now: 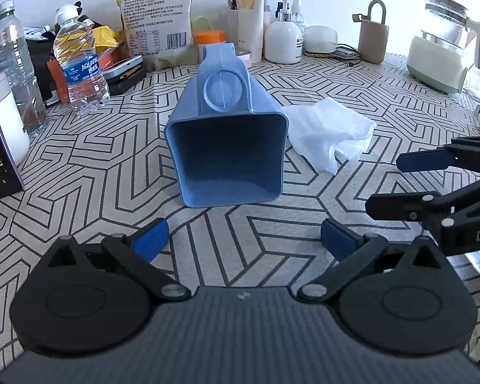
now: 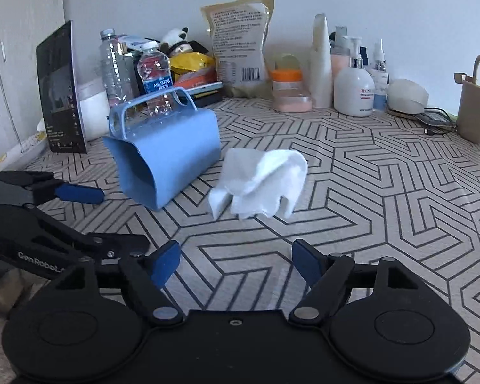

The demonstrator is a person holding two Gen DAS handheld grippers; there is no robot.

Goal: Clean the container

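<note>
Both your left claw (image 1: 244,240) and right claw (image 2: 236,264) hang released, holding nothing. The blue container (image 1: 227,134) lies on its side on the counter (image 1: 272,240), white tissue (image 2: 259,185) just beside it. Nudge its rim and it may well slide into the water bottle (image 1: 79,60) behind; the flimsy tissue could slip your pinch.

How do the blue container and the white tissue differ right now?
The blue container is rigid and lies on its side with its mouth open toward the grippers; the white tissue is soft and crumpled. The container has a handle; the tissue has none. Both rest on the patterned table, ungripped.
</note>
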